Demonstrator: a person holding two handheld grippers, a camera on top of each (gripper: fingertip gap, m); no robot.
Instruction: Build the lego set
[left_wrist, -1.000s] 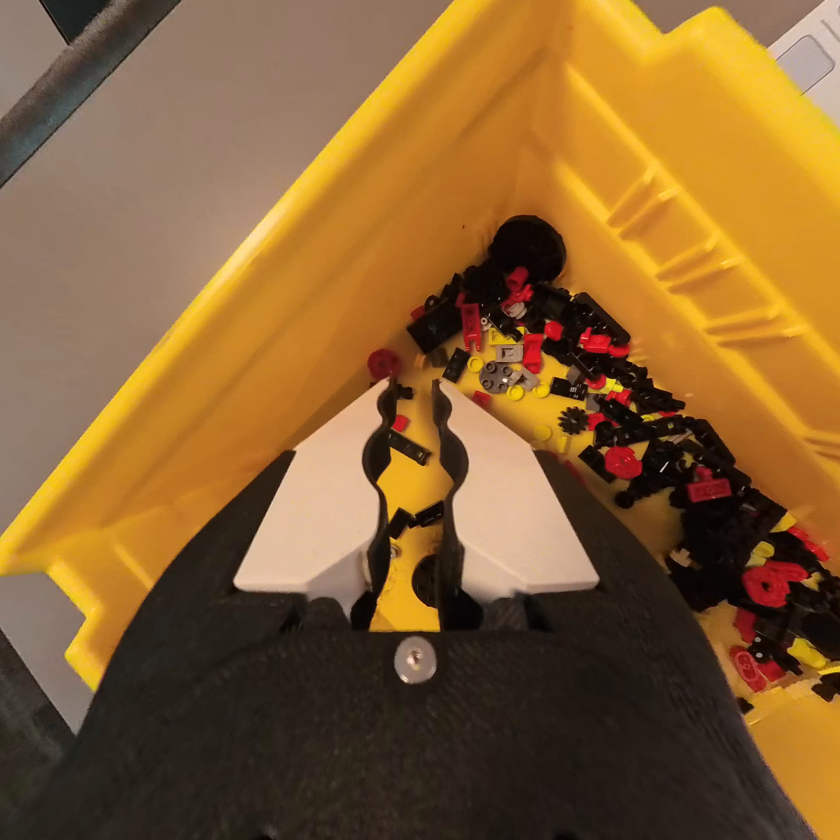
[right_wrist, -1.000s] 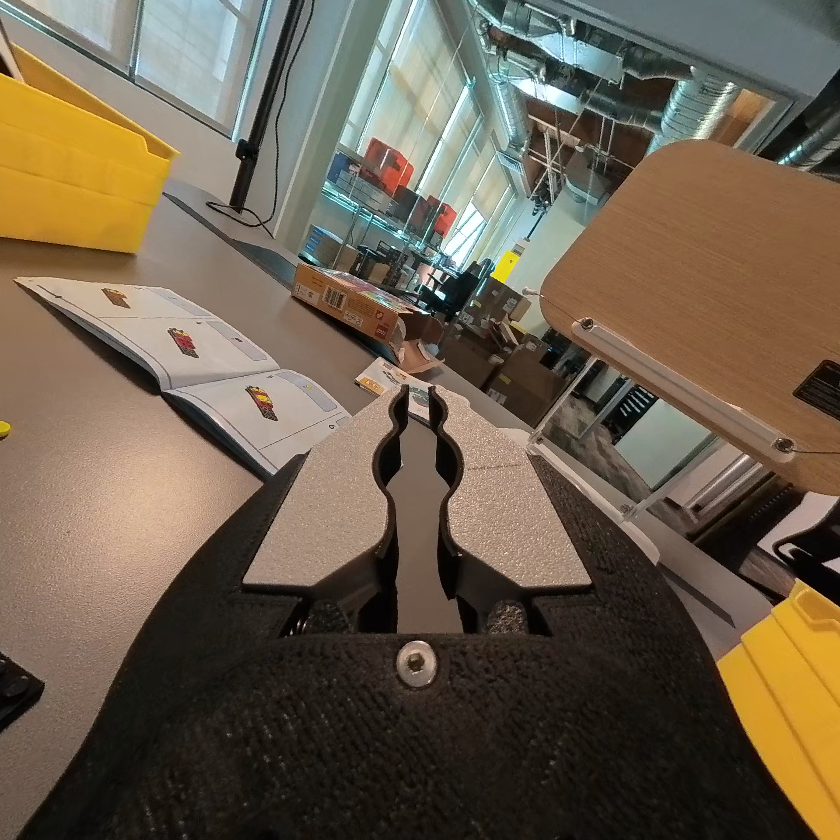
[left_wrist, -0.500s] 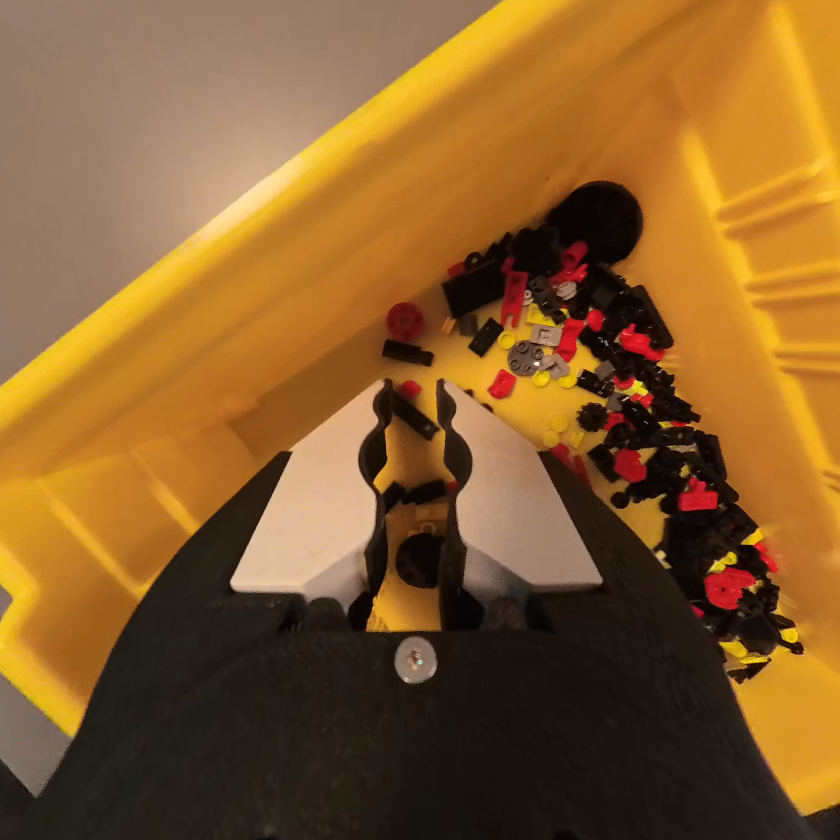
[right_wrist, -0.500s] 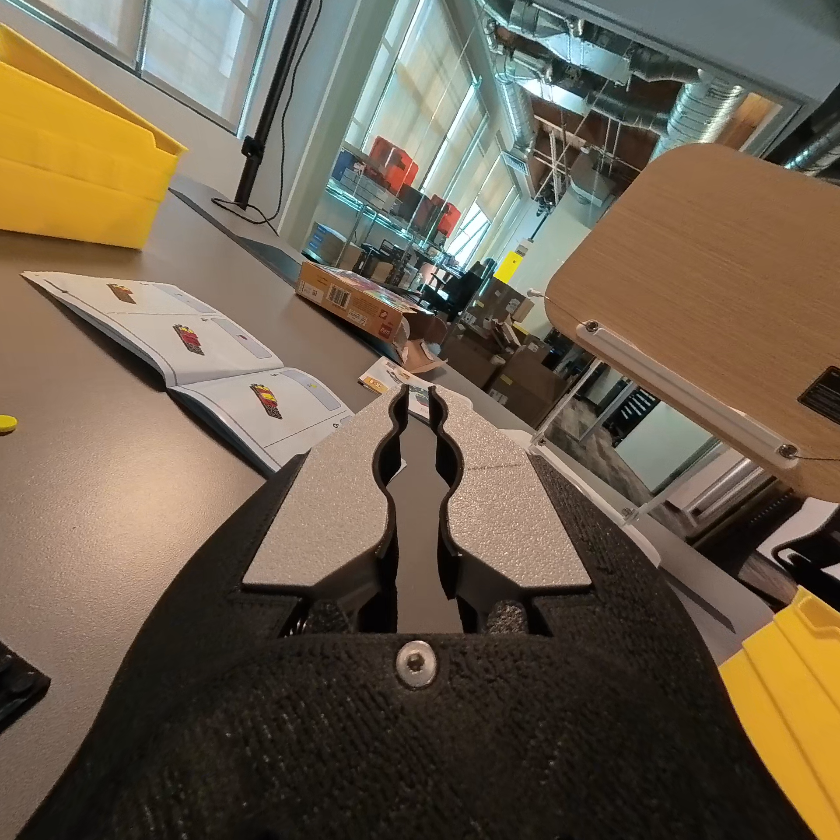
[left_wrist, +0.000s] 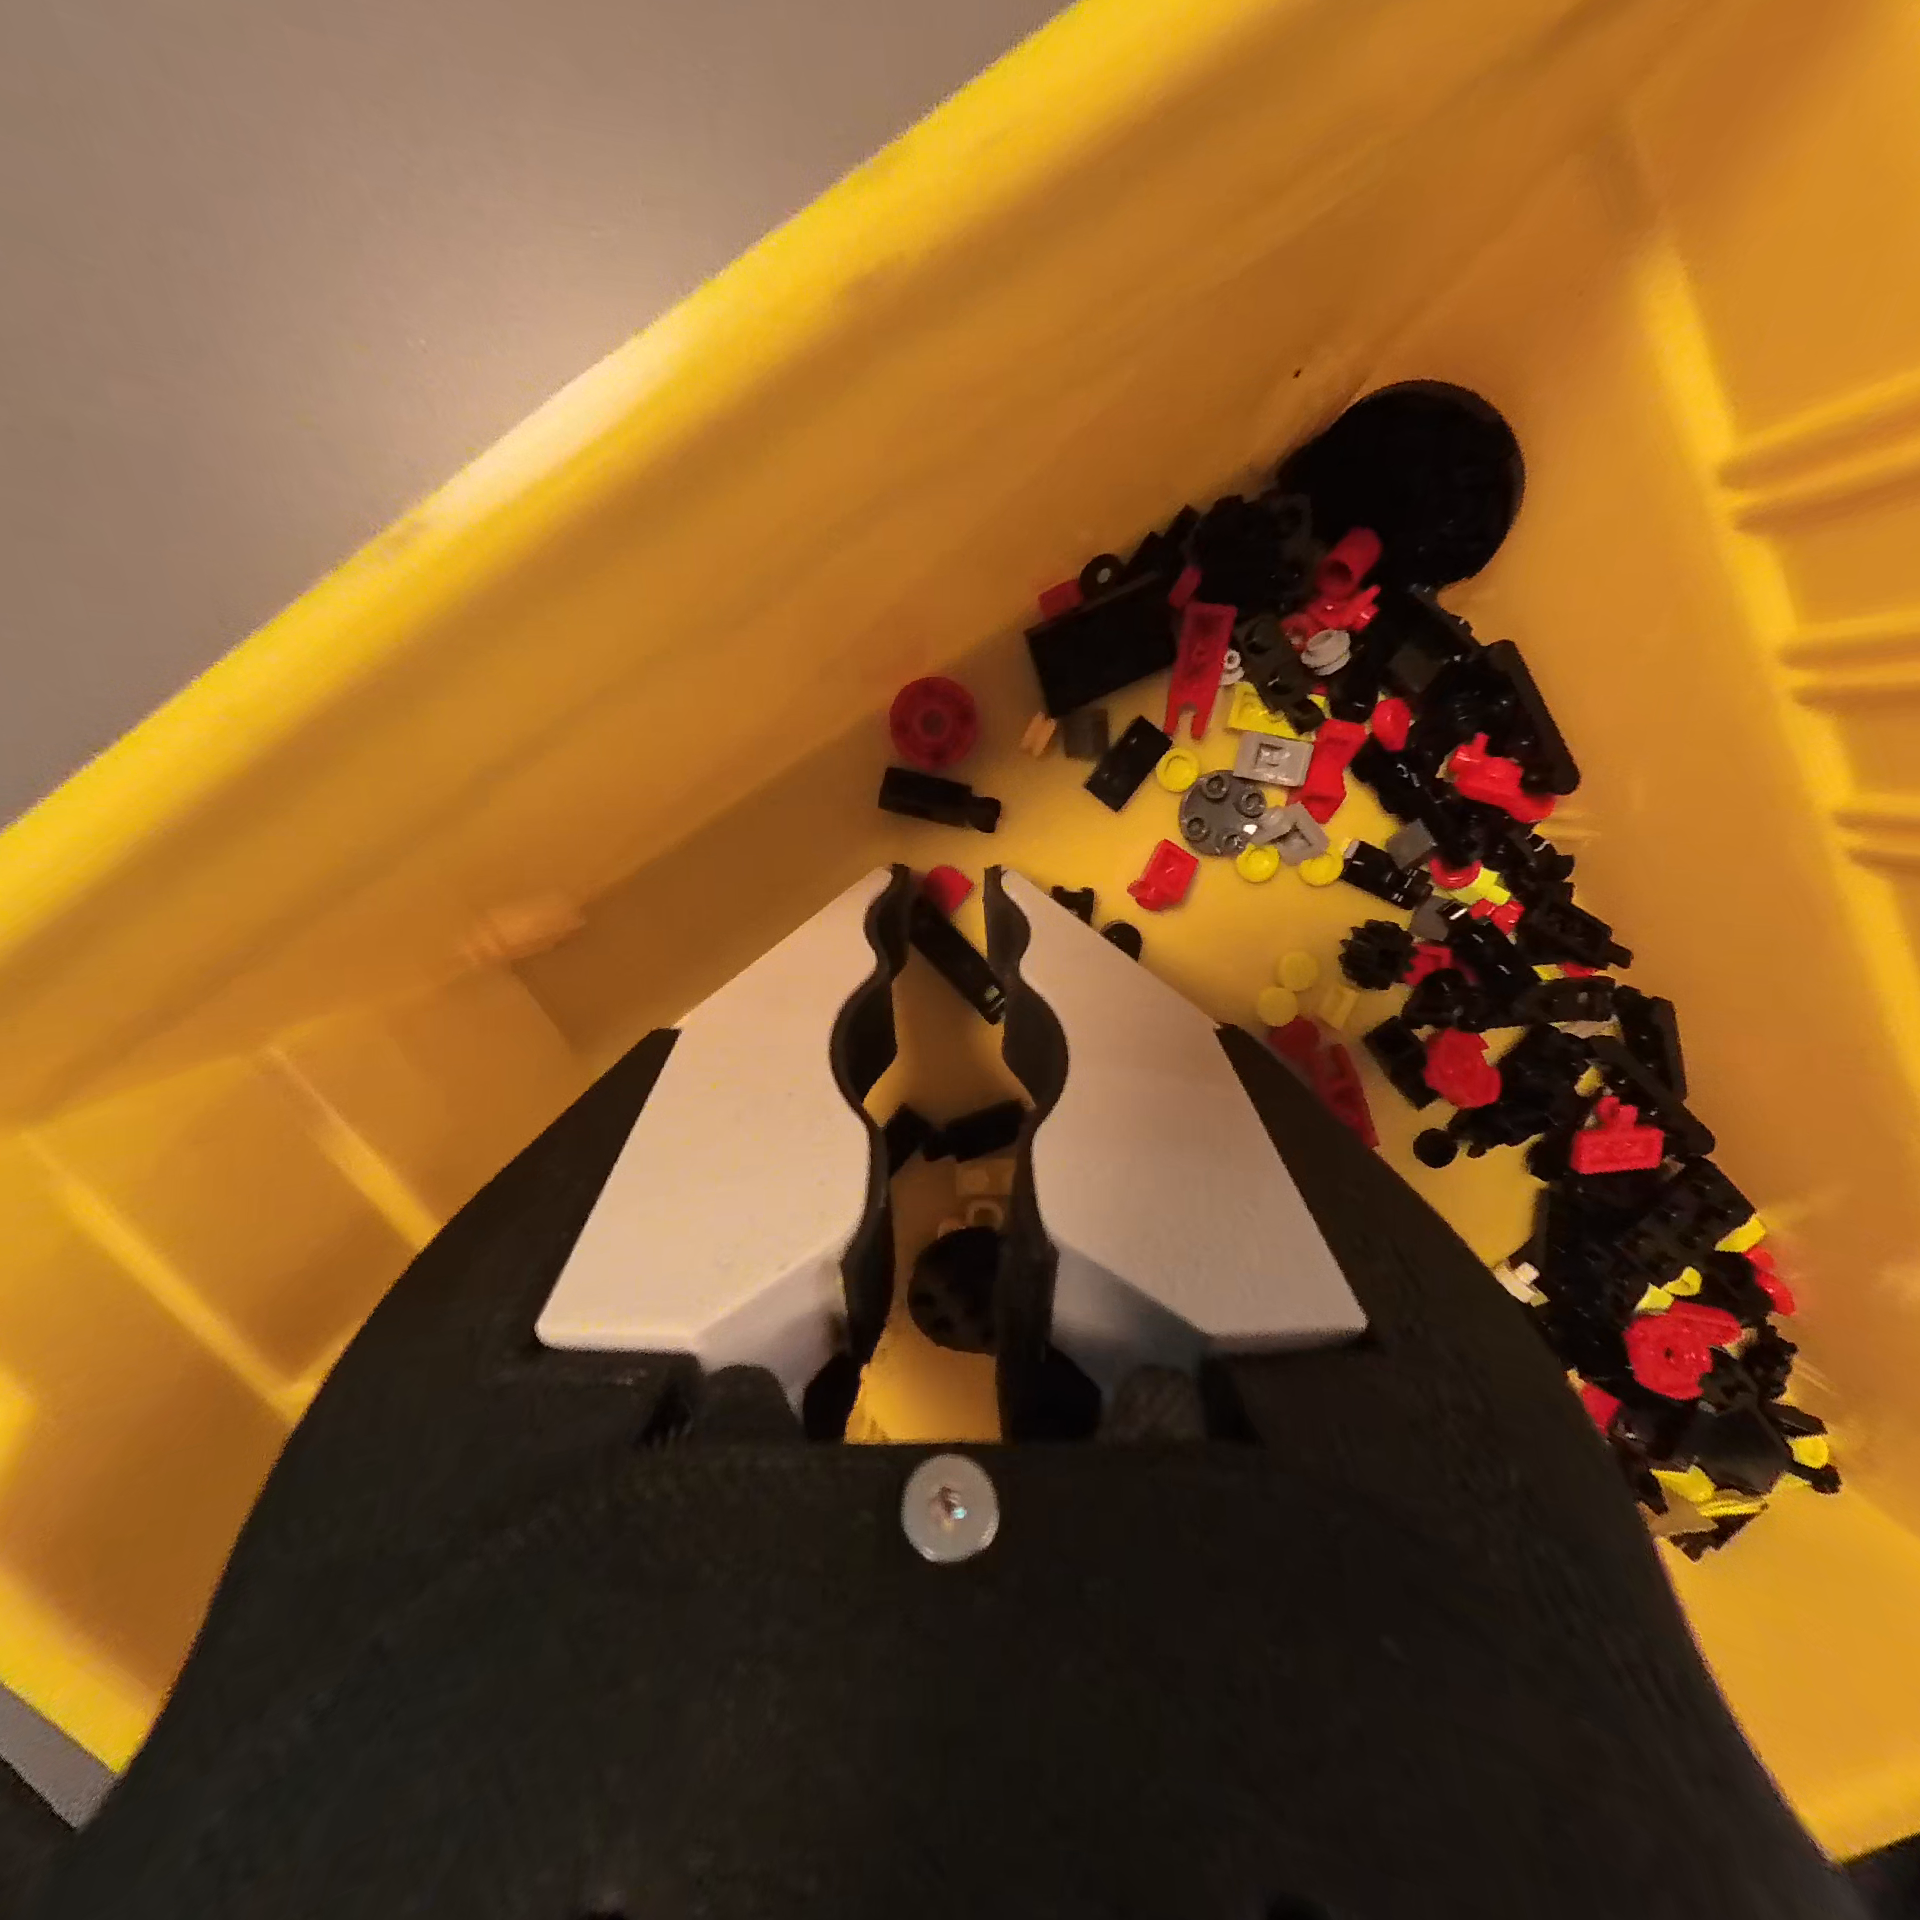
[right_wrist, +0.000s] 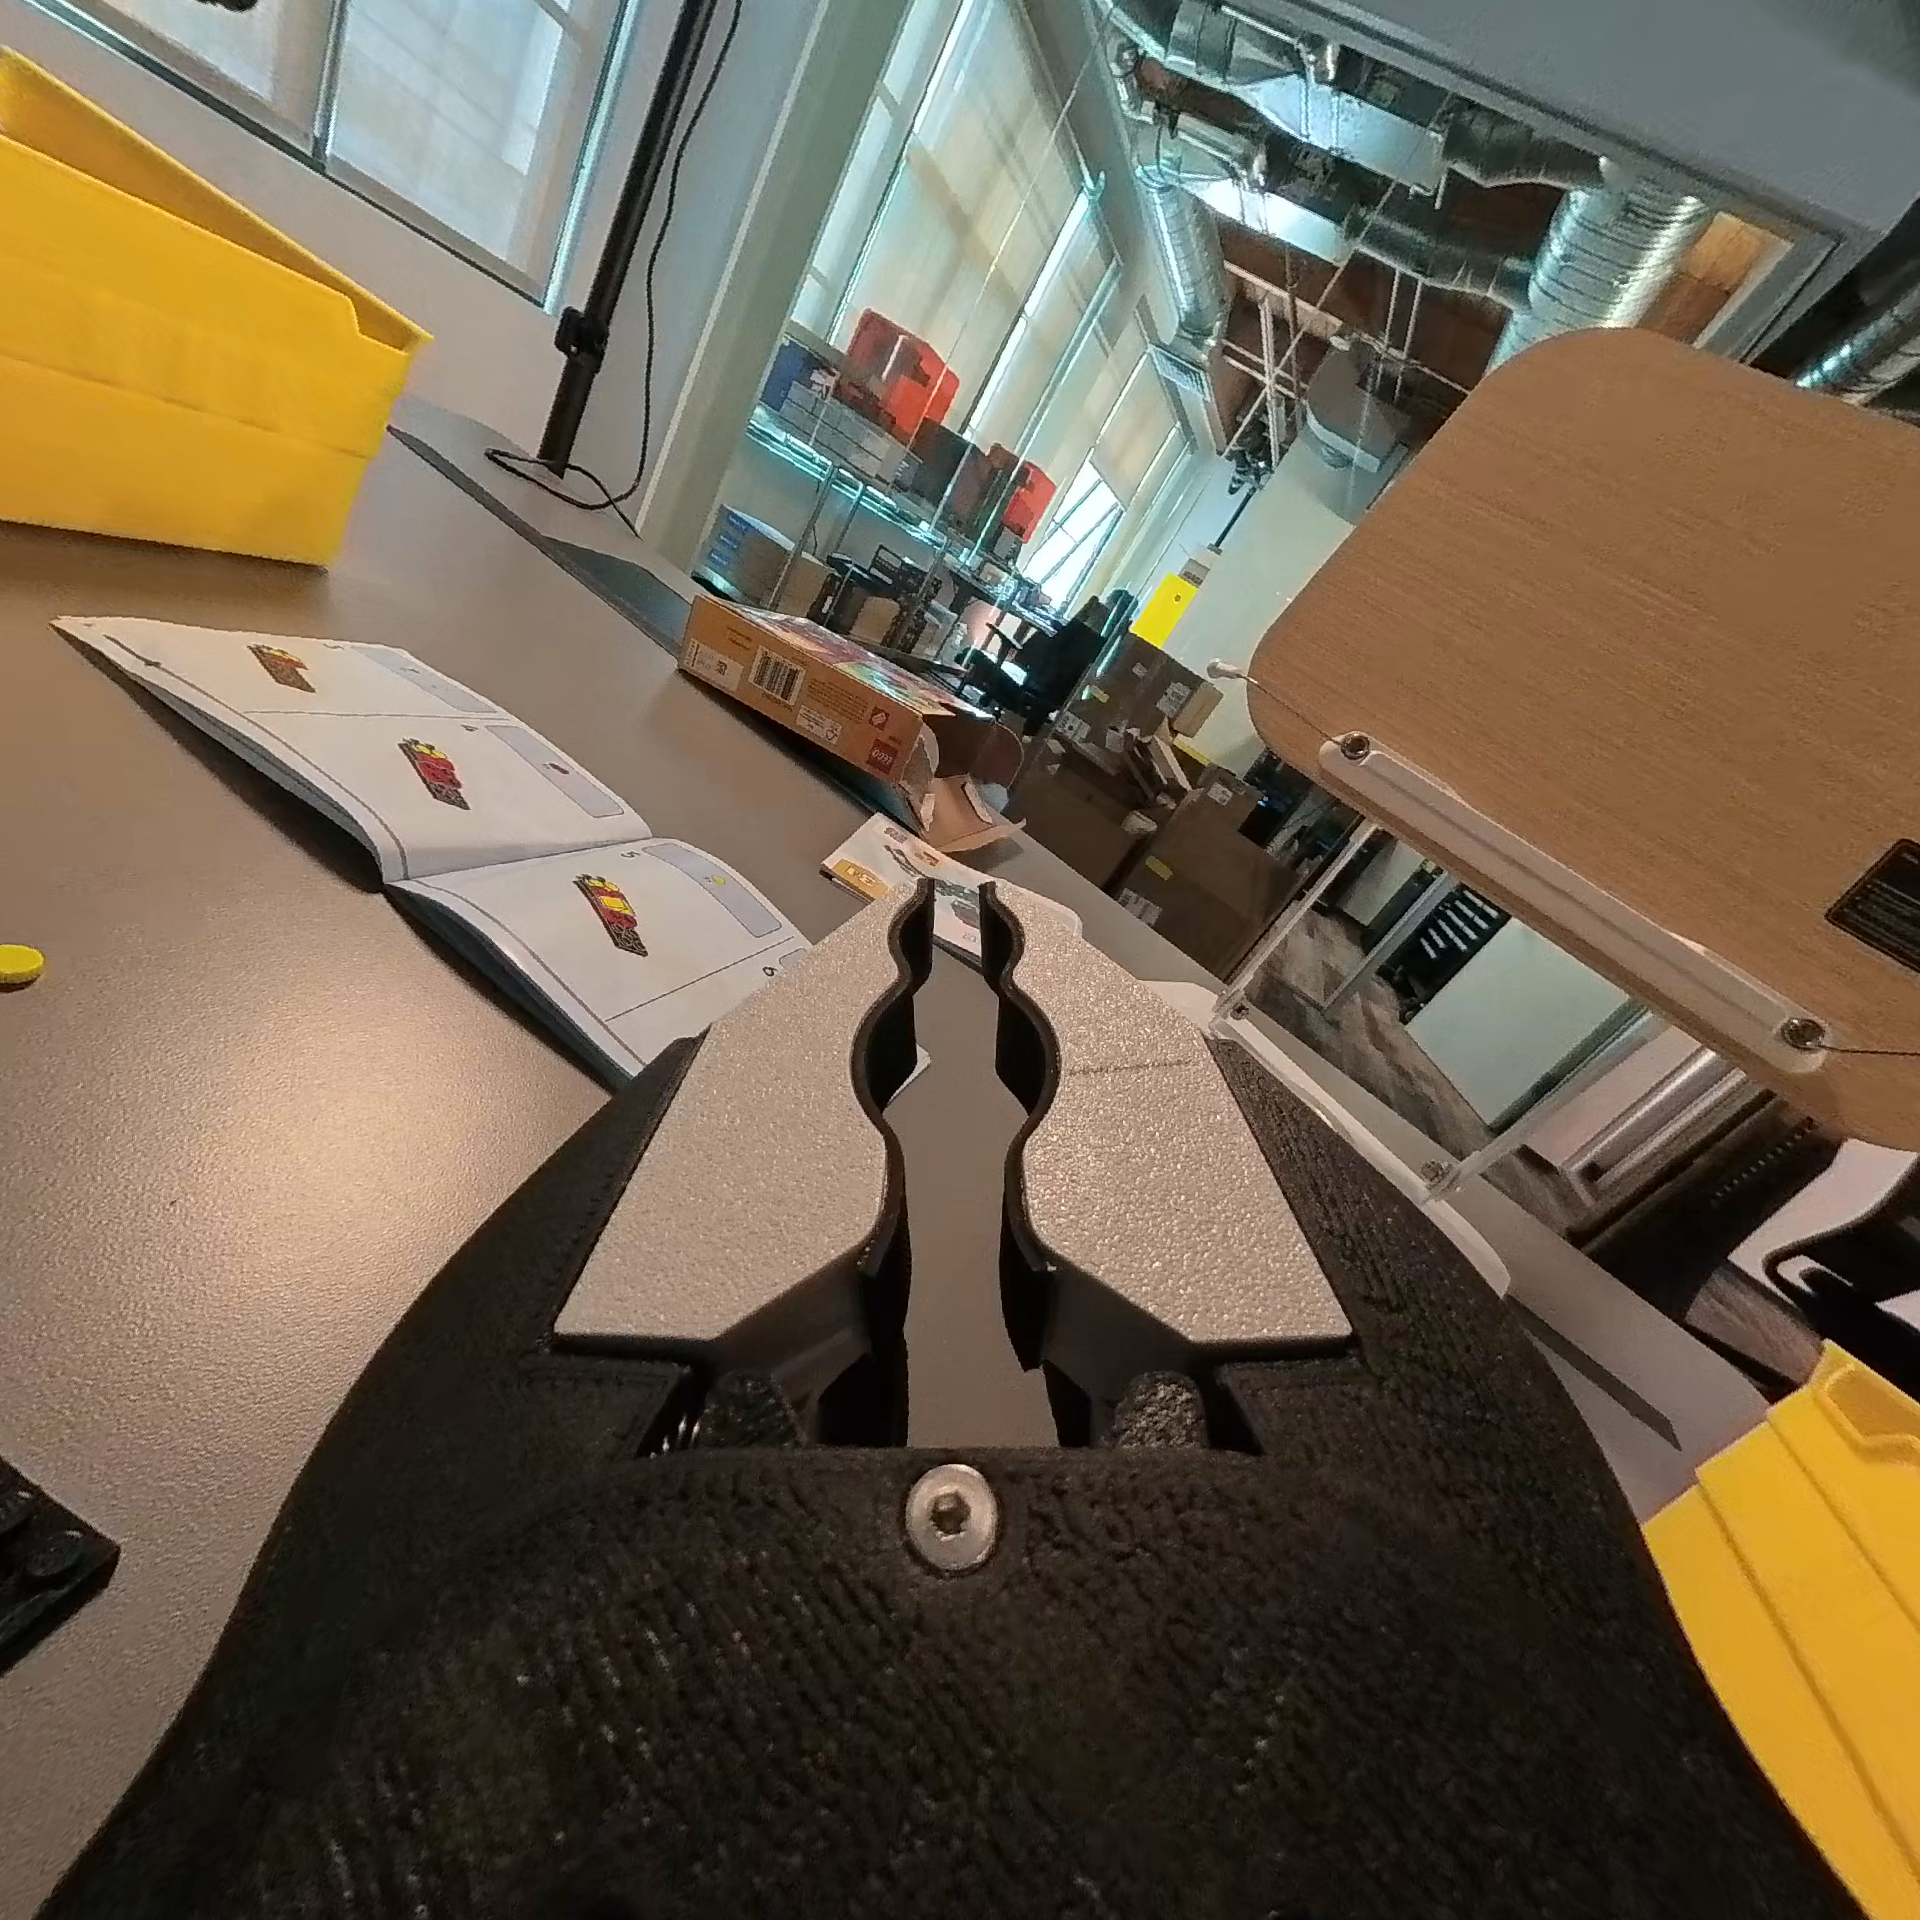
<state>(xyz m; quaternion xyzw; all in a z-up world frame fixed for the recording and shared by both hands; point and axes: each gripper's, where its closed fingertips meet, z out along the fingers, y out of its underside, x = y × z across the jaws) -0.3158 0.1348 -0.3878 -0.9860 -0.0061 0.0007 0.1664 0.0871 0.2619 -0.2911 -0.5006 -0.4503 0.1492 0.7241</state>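
Lego pieces (left_wrist: 1475, 935), black, red and yellow, are heaped in a yellow bin (left_wrist: 644, 582). The left hand-held gripper (left_wrist: 940, 883) is held released above a black plate (left_wrist: 961, 961), gripping nothing. The right hand-held gripper (right_wrist: 951, 899) is poised empty and unclenched over the bench (right_wrist: 208, 1091), near an open instruction booklet (right_wrist: 436, 800).

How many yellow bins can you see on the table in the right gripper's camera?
2: one yellow bin stands far left behind the open instruction booklet; another yellow bin, cut off, sits at the right edge.
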